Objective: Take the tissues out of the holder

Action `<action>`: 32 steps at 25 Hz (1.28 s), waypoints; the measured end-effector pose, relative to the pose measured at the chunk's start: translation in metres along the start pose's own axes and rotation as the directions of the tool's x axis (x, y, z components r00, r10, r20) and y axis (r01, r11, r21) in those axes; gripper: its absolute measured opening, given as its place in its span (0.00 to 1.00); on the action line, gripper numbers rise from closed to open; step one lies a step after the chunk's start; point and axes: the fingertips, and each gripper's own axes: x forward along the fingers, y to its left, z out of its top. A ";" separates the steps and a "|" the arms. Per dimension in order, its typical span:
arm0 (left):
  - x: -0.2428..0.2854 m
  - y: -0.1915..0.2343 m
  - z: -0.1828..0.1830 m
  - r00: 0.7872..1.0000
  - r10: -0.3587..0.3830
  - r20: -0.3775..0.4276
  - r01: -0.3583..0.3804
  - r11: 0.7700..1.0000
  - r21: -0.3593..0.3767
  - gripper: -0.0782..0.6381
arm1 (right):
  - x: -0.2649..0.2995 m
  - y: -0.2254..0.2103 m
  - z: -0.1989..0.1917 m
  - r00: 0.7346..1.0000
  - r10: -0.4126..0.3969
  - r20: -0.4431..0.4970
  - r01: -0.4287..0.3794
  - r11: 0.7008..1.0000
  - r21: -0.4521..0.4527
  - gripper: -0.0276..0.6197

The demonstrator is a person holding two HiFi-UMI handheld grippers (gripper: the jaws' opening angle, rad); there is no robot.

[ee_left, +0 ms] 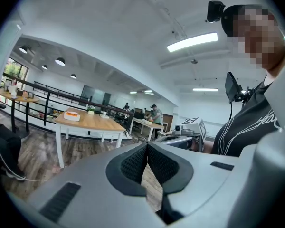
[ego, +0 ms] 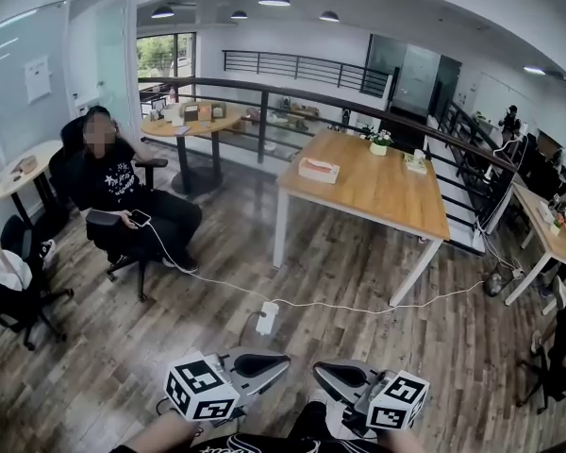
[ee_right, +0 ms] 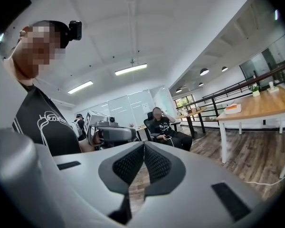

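Low at the bottom edge of the head view, I hold both grey two-jaw grippers close together above the dark wood-plank floor (ego: 358, 281), their noses turned toward each other, near but not touching

Left gripper (ego: 285, 360): in its own view the black ribbed pads (ee_left: 133, 163) meet at the tips, jaws closed, nothing between them

Right gripper (ego: 318, 370): same reading, ribbed pads (ee_right: 156, 163) pressed tip to tip, closed on nothing

Task's thing: white rectangular tissue holder with an orange top (ego: 319, 169) sits on the light wooden table with white legs (ego: 387, 206), near that table's left end, well apart from both grippers, across the floor from me. I cannot tell from any view whether tissue sticks out of it

Same table, far side: small potted plant in a white pot (ego: 380, 142)

Floor between me and the table: white power strip (ego: 267, 318) with a thin white cable (ego: 358, 308) running off to the right

Left of the scene: seated person in black clothes (ego: 118, 182) on a black office chair, a phone (ego: 141, 218) in hand

Behind the table: dark metal railing (ego: 264, 97) along the edge of the level
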 end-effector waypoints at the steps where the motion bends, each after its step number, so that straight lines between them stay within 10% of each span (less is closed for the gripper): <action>1: 0.004 0.004 0.003 1.000 0.002 -0.002 -0.002 1.000 0.001 0.13 | 0.001 -0.006 0.003 1.000 0.003 0.004 -0.003 1.000 0.000 0.07; 32: 0.316 0.281 0.094 0.992 0.093 -0.084 -0.103 0.987 -0.121 0.13 | 0.016 -0.432 0.114 0.998 0.052 -0.017 -0.049 0.990 0.136 0.07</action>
